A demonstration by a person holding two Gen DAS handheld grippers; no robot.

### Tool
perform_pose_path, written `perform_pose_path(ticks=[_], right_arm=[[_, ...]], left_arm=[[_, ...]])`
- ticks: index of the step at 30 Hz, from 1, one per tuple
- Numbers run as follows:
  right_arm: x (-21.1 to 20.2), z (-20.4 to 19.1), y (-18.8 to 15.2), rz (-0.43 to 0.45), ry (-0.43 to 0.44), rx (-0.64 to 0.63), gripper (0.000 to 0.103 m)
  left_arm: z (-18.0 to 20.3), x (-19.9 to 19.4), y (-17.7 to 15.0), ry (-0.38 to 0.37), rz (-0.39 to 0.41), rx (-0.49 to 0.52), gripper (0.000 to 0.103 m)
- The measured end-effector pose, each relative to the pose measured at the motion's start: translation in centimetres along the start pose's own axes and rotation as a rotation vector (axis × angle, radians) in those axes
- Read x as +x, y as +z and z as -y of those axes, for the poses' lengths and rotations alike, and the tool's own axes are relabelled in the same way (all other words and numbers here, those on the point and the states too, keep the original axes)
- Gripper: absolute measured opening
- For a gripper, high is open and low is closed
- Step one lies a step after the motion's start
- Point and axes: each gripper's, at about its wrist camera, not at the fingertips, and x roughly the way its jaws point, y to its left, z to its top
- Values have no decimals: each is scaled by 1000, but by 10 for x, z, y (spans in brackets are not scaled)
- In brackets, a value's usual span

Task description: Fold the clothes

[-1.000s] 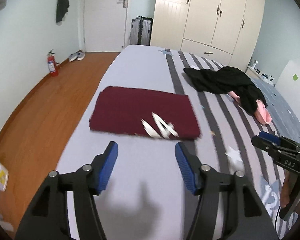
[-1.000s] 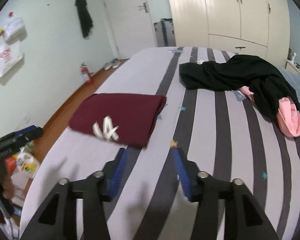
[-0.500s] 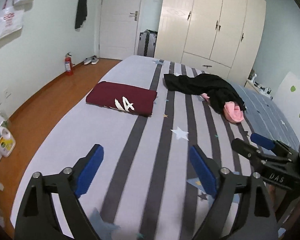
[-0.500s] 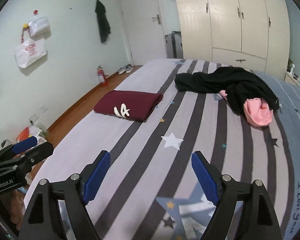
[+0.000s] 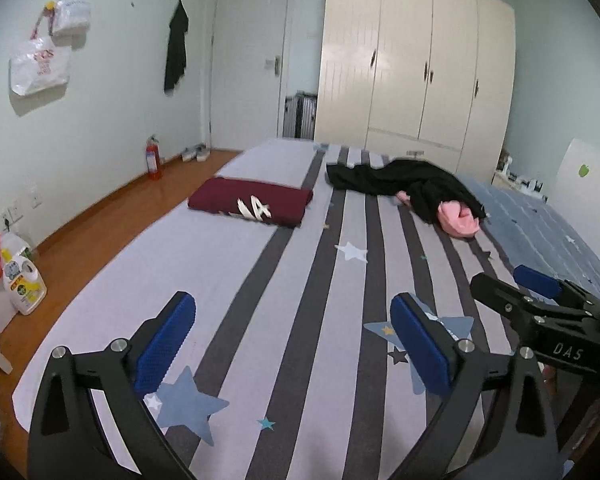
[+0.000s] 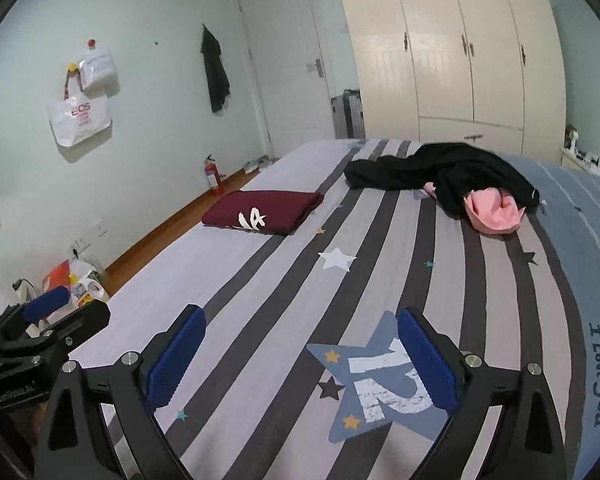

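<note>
A folded maroon garment [image 5: 252, 206] [image 6: 264, 211] with white lettering lies on the left side of the striped bed [image 5: 300, 280] [image 6: 284, 288]. Farther back on the right, a crumpled black garment [image 5: 404, 180] [image 6: 436, 172] lies partly over a pink one [image 5: 460, 218] [image 6: 494, 212]. My left gripper [image 5: 292, 332] hovers over the near end of the bed, far from the clothes, its jaws still opening with nothing between them. My right gripper [image 6: 300, 344], seen at the right edge of the left wrist view [image 5: 536, 280], is beside it, jaws likewise opening and empty.
Wooden floor [image 5: 100, 232] runs along the bed's left side, with a detergent bottle [image 5: 24, 284] and a red fire extinguisher [image 5: 153, 158] by the wall. A cream wardrobe [image 5: 416, 68], a door [image 5: 248, 56] and a suitcase [image 5: 300, 114] stand beyond the bed. Bags [image 6: 80, 116] hang on the wall.
Both grippers have pulled back from the folded maroon garment toward the near end of the bed and risen slightly. Their jaws have opened much wider.
</note>
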Motion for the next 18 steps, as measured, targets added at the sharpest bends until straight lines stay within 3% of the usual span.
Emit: perform_pose_path(ticks=[5,9,13,18], right_arm=[[-42,-13,-18,66,-2,-38,95],[-83,-25,-24,64,11,-33,95],[-126,-33,-20,62,33,-23,98],[-162,-33,-5,65,56,-10,98]], left_arm=[[2,-46,-13,3,30,-19,98],[13,-91,-12,3,29,-8,102],[23,-125,-6,0,12,-42,102],[33,-160,9,5,46,-74,102]])
